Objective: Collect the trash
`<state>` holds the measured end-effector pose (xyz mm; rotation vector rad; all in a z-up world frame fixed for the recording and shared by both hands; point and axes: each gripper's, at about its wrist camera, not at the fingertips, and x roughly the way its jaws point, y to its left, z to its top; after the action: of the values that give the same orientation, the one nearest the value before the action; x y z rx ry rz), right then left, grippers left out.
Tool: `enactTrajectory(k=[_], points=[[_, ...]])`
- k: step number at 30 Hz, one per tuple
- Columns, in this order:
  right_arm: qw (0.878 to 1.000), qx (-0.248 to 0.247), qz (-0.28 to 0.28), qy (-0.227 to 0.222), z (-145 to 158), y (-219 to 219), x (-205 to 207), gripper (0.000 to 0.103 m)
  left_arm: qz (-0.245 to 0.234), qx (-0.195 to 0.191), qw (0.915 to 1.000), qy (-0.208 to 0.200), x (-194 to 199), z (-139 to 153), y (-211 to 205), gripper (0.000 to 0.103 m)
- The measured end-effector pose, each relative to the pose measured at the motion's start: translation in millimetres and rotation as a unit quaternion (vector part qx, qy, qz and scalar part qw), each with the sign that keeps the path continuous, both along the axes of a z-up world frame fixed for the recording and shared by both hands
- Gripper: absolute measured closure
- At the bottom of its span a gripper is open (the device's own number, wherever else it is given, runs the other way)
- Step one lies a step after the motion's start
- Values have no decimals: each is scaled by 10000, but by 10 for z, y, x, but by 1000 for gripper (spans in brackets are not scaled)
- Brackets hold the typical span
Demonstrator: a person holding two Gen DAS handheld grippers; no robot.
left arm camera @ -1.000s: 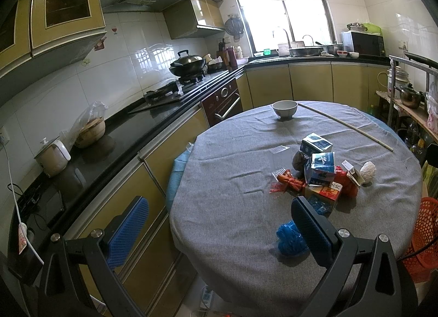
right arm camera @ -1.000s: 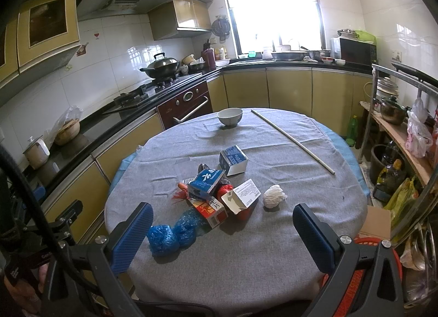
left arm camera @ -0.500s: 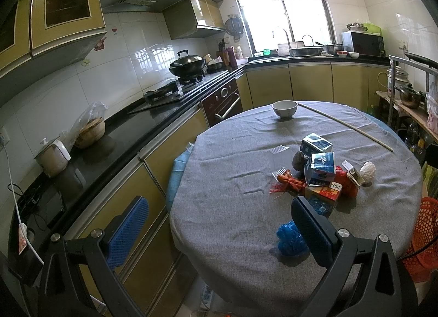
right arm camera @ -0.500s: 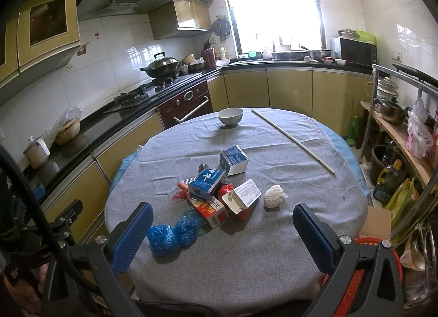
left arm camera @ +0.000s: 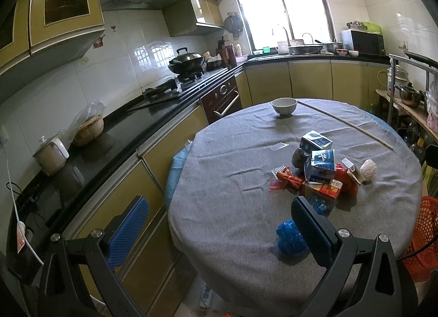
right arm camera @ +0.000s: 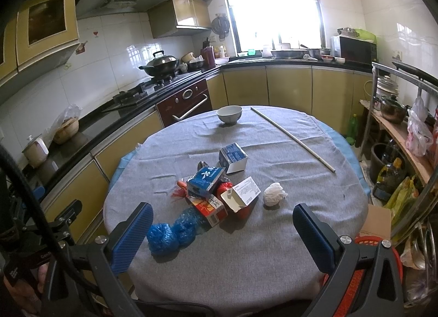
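Trash (right arm camera: pixel 216 193) sits heaped on the near half of a round table (right arm camera: pixel 273 262) under a grey cloth. In the heap are two blue cartons (right arm camera: pixel 205 181), one farther back (right arm camera: pixel 233 157) and standing apart from the rest, a red box (right arm camera: pixel 210 207), an open white carton (right arm camera: pixel 242 193), and red wrappers (left arm camera: pixel 287 180). Two blue crumpled bags (right arm camera: pixel 171 235) lie at the heap's near left, touching each other. A white paper wad (right arm camera: pixel 273 193) lies just right of the heap, apart from it.

At the far edge stands a white bowl (right arm camera: pixel 229 114), upright. A long thin stick (right arm camera: pixel 290 137) lies slanting across the far right of the cloth.

Both grippers hang over the near edge, touching nothing. The right gripper (right arm camera: pixel 224 232) has its jaws spread wide, with the bags showing beside its left finger. The left gripper (left arm camera: pixel 219 229) is also spread wide and empty; it sits farther left, half over the gap between table and counter (left arm camera: pixel 115 136), its right finger partly hiding a blue bag (left arm camera: pixel 290 237).

A red basket (left arm camera: pixel 424 235) stands on the floor by the table's near right side.
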<state>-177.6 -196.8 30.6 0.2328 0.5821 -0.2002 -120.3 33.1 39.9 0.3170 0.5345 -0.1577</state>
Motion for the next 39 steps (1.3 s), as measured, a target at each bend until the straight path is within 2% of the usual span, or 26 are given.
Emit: enactTrajectory(k=[16,29,32,34,37,39], points=[[9992,209,-152,299,-129,-136,109,0,-58,31,9997,235,135,-116,-117,0],[9953,553,-521,601,-491,-582,362,0,-153,242,9973,682,442,-446,-368,0],[9935,744,-597,626,-594,-783,468,0,-211,253,9957,867,547,-558,-434,0],[9913,917,-650,679,-665,-936,534,0,-350,166,9929,1128,638,-675,-469,0],[9865,1308,-732,657,-816,-1240,639,0,-571,-14,9852,1617,770,-892,-506,0],[9811,1576,-859,729,-933,-1443,718,2,-665,-179,9770,2016,870,-1065,-516,0]])
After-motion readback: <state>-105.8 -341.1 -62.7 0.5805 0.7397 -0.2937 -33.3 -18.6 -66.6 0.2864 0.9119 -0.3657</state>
